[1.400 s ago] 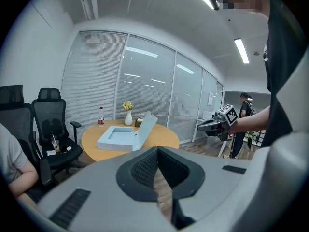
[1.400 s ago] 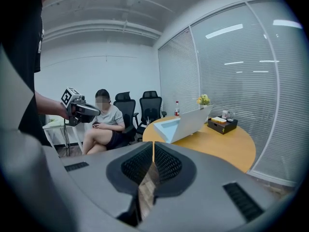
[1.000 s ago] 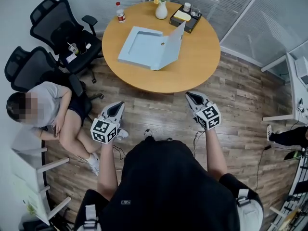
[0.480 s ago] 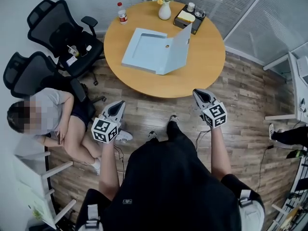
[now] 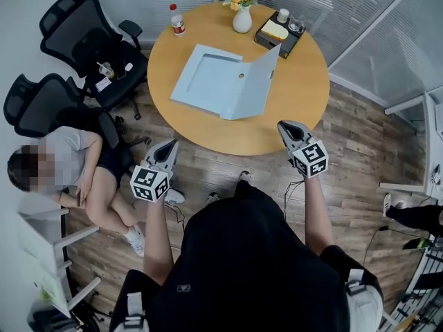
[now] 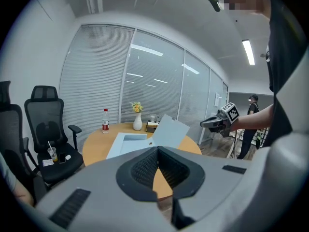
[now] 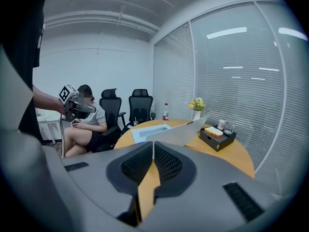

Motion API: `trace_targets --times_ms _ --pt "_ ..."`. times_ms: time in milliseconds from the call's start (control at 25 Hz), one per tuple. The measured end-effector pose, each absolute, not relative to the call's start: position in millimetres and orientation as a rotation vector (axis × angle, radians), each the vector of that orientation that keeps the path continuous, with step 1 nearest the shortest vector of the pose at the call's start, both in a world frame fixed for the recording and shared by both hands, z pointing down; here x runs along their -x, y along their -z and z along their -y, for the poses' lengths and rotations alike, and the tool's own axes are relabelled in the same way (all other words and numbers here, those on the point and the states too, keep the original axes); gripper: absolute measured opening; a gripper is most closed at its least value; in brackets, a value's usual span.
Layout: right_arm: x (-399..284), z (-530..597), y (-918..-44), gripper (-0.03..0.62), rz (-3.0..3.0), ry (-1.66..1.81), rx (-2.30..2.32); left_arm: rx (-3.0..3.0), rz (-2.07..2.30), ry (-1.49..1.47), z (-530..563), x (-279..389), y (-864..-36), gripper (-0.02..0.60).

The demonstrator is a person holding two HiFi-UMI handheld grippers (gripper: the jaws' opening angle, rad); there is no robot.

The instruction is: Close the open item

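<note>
The open folder (image 5: 214,81) ahead of the left gripper (image 5: 170,146) is pale blue, on an orange-tan table (image 5: 297,109). That gripper's cube (image 5: 149,184) carries black-and-white square markers; chairs (image 5: 76,33) to its left are black.

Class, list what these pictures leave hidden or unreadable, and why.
- Bottle label: too small in every view.
- Black tray contents: too small to name in any view.
- Floor under the round table: hidden by its top, head view.
- Seated person, face: blurred over.
</note>
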State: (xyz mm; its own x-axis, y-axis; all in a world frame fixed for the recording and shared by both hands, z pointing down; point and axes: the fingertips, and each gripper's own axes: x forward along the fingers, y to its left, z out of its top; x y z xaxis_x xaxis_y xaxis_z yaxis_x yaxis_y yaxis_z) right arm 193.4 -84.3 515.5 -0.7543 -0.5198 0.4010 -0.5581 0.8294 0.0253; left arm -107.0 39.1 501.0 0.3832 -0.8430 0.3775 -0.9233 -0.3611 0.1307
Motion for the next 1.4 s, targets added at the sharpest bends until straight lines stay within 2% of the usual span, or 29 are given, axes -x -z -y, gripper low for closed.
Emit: trace_targets --times_ms 320,760,1400 --pt "-212.1 157.1 -527.5 0.008 2.640 -0.155 -0.707 -2.239 1.637 -0.347 8.2 83.3 -505.5 0.005" --pt "-206.1 201.7 -550.4 0.008 2.664 -0.191 -0.572 -2.145 1.733 -0.360 31.3 76.2 -507.3 0.005" --pt "-164.5 243.5 -544.6 0.008 2.610 -0.203 -0.758 -2.205 1.623 -0.337 87.1 143.0 -530.3 0.005"
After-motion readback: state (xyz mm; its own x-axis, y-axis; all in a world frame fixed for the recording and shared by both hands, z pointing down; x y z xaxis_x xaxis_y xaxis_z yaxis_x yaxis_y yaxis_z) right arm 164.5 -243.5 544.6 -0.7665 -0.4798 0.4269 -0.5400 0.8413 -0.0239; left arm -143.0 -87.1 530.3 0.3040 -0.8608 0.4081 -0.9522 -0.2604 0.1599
